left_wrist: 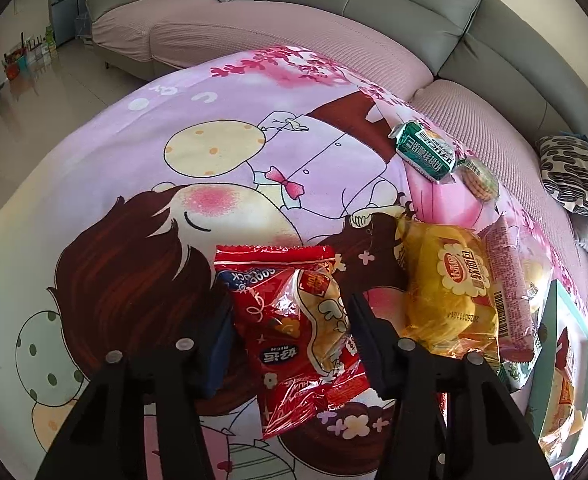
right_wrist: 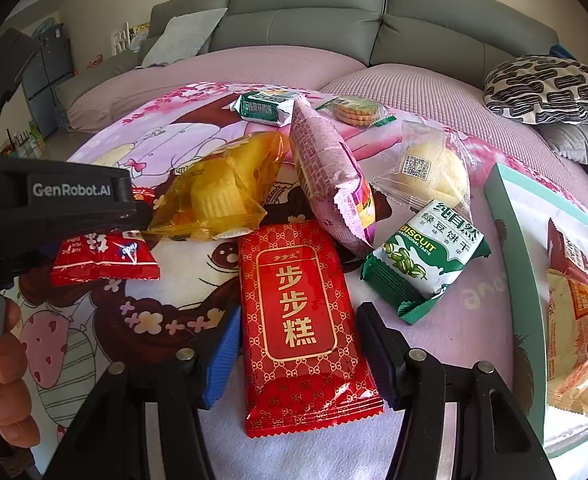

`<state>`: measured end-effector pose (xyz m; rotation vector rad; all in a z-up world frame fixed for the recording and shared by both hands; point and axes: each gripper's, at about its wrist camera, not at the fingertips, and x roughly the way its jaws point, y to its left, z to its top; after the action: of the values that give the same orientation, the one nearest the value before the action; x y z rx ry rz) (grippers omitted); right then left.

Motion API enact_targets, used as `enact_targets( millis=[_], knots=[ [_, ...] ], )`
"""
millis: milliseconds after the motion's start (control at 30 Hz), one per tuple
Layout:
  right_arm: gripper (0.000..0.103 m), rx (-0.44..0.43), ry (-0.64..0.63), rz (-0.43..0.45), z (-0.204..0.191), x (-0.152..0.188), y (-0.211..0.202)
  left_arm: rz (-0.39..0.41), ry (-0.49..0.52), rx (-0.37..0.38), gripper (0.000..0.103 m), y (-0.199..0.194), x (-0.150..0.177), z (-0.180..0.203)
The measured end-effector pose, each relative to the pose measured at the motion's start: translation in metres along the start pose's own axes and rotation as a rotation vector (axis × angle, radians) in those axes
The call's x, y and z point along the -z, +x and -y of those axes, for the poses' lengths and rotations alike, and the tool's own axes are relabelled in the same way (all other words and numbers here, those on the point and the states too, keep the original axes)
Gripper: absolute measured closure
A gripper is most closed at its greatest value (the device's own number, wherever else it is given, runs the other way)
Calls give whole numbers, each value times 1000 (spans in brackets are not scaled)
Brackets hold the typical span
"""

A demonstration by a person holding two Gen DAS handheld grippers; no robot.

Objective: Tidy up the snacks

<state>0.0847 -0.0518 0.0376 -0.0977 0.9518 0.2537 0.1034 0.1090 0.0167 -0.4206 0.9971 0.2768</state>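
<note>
The red snack bag [left_wrist: 294, 332] lies on the cartoon blanket [left_wrist: 142, 168] at lower centre of the left wrist view, right between the two fingers of the left hand-held gripper [left_wrist: 290, 320]. The fingers stand apart on either side of the bag, spread rather than pressed into it; whether the pads touch the wrapper cannot be told. In the right wrist view the same bag [right_wrist: 106, 258] shows at the left edge, under the left gripper's black body.

The red cake packet [right_wrist: 305, 324] lies flat at lower centre of the right wrist view, lengthwise between the fingers of the right hand-held gripper [right_wrist: 297, 344], which are likewise spread wide to both sides of it.

Just above the packet, at mid-frame, sit a yellow cake bag [right_wrist: 218, 188] and a purple bag [right_wrist: 329, 176] tilted up on its end. To the right lies a green biscuit pack [right_wrist: 425, 260], with a clear bun wrapper [right_wrist: 429, 168] behind it. Further up are a second green pack [right_wrist: 266, 108] and a round-biscuit pack [right_wrist: 353, 112].

At the right edge a teal-rimmed tray [right_wrist: 521, 264] holds two packets. A grey sofa [right_wrist: 309, 12] fills the top of the frame.
</note>
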Motion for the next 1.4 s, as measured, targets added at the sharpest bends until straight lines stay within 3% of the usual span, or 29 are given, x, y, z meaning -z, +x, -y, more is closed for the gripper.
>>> enact_targets(
  millis=[200,733,1133,1400],
  knots=[
    [54,-5,-39,-1,-2,1,-6,-9,11,5,48,-2,1,3],
    [56,-74,1,55,12,3,-44,5,31,9,49,-22,0,5],
    [56,-94,26,157,25,0,-88,85,56,33,49,-59,-4,18],
    [56,-77,80,176,46,-4,-96,123,114,50,49,-74,-2,43]
  ],
)
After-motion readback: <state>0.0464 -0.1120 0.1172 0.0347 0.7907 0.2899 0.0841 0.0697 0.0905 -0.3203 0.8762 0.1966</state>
